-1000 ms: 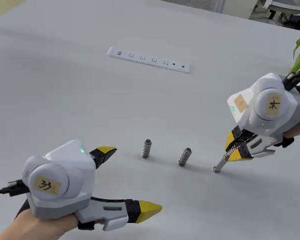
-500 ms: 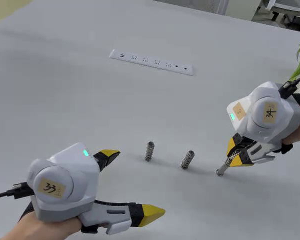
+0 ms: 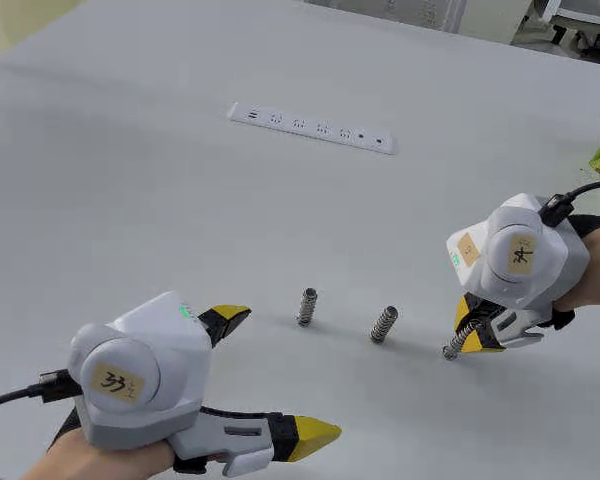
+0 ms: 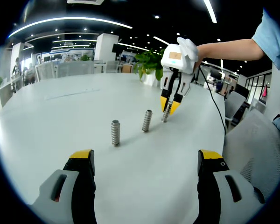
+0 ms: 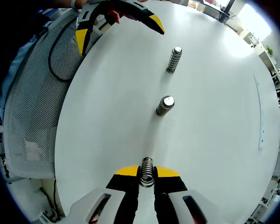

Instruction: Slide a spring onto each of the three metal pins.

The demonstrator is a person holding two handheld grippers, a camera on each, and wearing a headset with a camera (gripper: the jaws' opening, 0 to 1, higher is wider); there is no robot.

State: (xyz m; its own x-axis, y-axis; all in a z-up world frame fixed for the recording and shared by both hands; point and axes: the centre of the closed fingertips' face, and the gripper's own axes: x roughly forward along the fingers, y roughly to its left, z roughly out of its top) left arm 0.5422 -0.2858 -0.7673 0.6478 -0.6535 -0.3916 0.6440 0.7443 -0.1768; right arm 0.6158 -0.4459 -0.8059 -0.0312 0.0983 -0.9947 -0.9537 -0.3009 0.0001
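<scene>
Right gripper (image 3: pixel 472 338) clamped on spring (image 3: pixel 464 333) over tilted pin (image 3: pixel 449 352), right of frame. Left gripper (image 3: pixel 285 372) jaws wide apart, lower left. Centre: first sprung pin (image 3: pixel 307 306), second sprung pin (image 3: pixel 384 323).

Both tools have a rounded pale grey shell, black jaws and yellow tips. The left tool (image 3: pixel 280 375) has a tan sticker (image 3: pixel 118 383) hand-marked "33" on its round end cap, a small green light (image 3: pixel 184 311) on top and a black cable (image 3: pixel 20 392) at the rear. The right tool (image 3: pixel 472 338) has two tan labels (image 3: pixel 521 254) with scrawled marks and a black lead (image 3: pixel 580 190). The person wears a light blue short sleeve (image 4: pixel 275 32).
</scene>
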